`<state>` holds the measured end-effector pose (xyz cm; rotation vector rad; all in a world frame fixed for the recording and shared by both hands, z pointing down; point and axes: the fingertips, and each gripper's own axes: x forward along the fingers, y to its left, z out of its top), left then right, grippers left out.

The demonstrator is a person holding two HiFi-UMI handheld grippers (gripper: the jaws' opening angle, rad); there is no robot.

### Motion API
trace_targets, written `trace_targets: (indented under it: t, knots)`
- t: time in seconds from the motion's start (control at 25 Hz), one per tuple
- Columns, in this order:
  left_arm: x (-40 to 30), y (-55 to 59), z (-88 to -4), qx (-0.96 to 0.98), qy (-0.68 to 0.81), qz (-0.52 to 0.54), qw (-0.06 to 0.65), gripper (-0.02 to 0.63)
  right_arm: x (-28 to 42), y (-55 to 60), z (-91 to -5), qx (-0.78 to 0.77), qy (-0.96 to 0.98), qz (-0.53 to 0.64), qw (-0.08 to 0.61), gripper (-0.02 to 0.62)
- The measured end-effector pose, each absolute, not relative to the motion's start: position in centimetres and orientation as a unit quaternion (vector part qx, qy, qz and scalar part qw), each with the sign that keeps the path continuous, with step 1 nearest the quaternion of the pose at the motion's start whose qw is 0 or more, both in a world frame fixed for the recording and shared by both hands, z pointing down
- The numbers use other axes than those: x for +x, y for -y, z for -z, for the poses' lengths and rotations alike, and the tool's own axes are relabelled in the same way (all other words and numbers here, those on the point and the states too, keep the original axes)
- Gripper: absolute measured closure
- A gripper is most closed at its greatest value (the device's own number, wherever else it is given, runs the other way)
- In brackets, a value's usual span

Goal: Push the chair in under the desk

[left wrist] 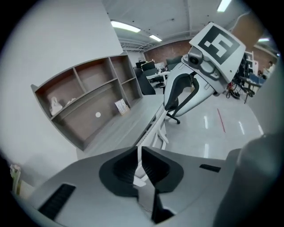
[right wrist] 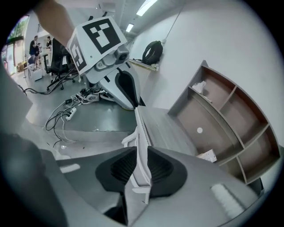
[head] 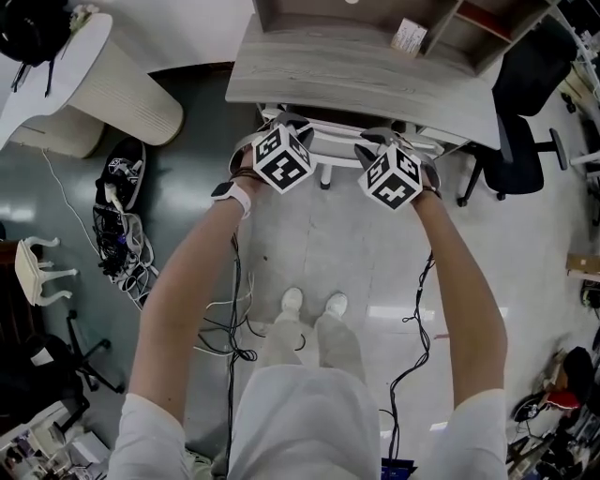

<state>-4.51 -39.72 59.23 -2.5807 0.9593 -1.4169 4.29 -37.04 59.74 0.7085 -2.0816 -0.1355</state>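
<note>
Grey-wood desk [head: 366, 80] spans the top of our view. The white chair [head: 325, 142] stands at its near edge, mostly tucked beneath. We judge the chair light and stiff, likely to slide easily, with its top rail the best hold. On the desk, a shelf [head: 450, 28] keeps a small packet [head: 409, 36] in one bay. Left gripper [left wrist: 141, 168] and right gripper [right wrist: 138, 170] each pinch that rail.

The left arm [head: 183, 291] and right arm [head: 466, 291] stretch forward, parallel. The left claw [left wrist: 138, 154] and right claw [right wrist: 141, 165] each pinch the chair back [head: 326, 142].
</note>
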Motion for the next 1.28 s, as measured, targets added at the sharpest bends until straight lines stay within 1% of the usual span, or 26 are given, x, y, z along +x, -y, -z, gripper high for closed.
trace_targets:
  t: [0.04,0.08,0.12,0.24,0.4,0.48,0.64,0.96,1.12,1.28]
  knots:
    - [-4.5,38.9,-59.2,-0.836,-0.31,0.452,0.007,0.591,4.2,36.7,-59.4,0.29,0.844,0.053,0.448,0.521]
    - [-4.4,38.1,-59.2,-0.839,-0.31,0.448,-0.004,0.594,4.2,36.3,-59.1,0.292,0.845,0.052,0.445,0.55]
    - [-4.4,37.2,-59.3,-0.84,-0.311,0.445,-0.01,0.6,4.2,35.9,-58.9,0.295,0.846,0.051,0.441,0.565]
    - [-4.7,34.7,-58.9,-0.841,-0.336,0.424,-0.032,0.6,4.4,34.3,-58.5,0.304,0.846,0.043,0.435,0.578]
    - [-6.1,31.6,-57.8,-0.839,-0.395,0.357,-0.108,0.6,4.8,32.0,-58.2,0.317,0.854,0.018,0.413,0.583]
    - [-6.9,29.8,-57.9,-0.836,-0.406,0.346,-0.127,0.6,4.9,30.7,-58.3,0.323,0.857,0.01,0.402,0.583]
    - [-7.5,27.0,-56.9,-0.837,-0.421,0.324,-0.128,0.6,5.7,28.5,-57.9,0.342,0.86,-0.005,0.378,0.583]
    - [-7.5,22.8,-50.6,-0.84,-0.468,0.237,-0.134,0.6,7.4,23.9,-53.9,0.387,0.871,-0.022,0.303,0.583]
    - [-6.7,19.8,-49.1,-0.848,-0.46,0.231,-0.125,0.6,7.7,21.3,-51.8,0.4,0.872,-0.021,0.281,0.583]
    - [-5.8,17.0,-47.8,-0.855,-0.454,0.213,-0.13,0.6,8.1,19.1,-49.8,0.412,0.873,-0.022,0.261,0.583]
